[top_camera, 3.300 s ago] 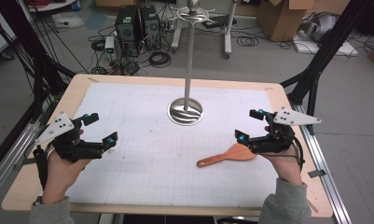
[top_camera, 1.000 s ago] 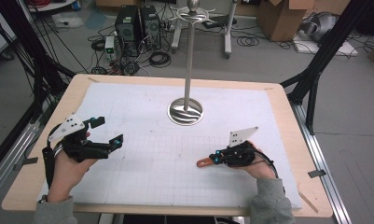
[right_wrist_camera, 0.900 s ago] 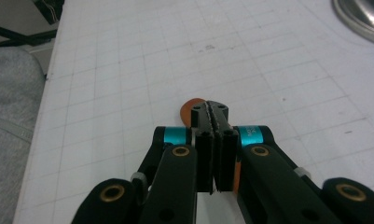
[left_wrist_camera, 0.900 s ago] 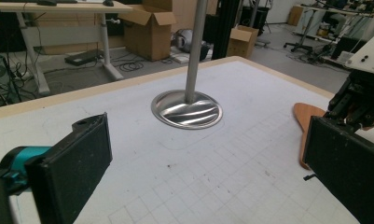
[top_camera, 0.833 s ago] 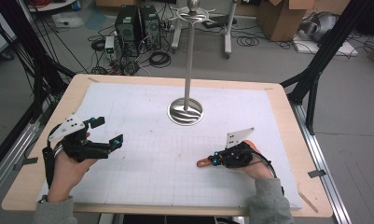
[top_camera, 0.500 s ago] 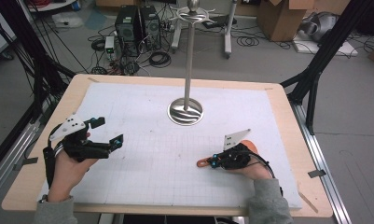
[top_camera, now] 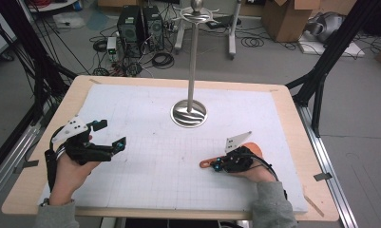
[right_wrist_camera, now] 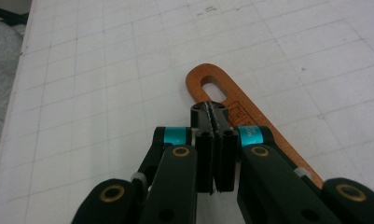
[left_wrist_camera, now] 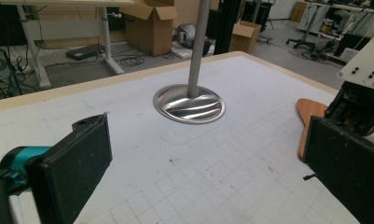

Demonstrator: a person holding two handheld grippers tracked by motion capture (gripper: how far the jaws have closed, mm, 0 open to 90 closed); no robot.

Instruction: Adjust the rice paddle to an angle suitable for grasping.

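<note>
Spatula (top_camera: 247, 151) lies flat on the mat (top_camera: 145, 142), where it was; my right claw (top_camera: 218, 165) has come down over its handle, jaws pressed together, pinching nothing.

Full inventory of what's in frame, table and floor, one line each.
wooden spatula: 1, orange-brown, flat on the mat at the right, handle with a slot hole under the right gripper
metal stand: 1, silver, round base and tall pole, mid-table at the far side
grid mat: 1, white, covers the tabletop
table: 1, light wood rim
computer towers: 2, black, on the floor behind, amid cables
cardboard boxes: brown, on the floor at the far right
left gripper: 1, black with teal, jaws open above the mat
right gripper: 1, black with teal, jaws shut, tips over the spatula handle
</note>
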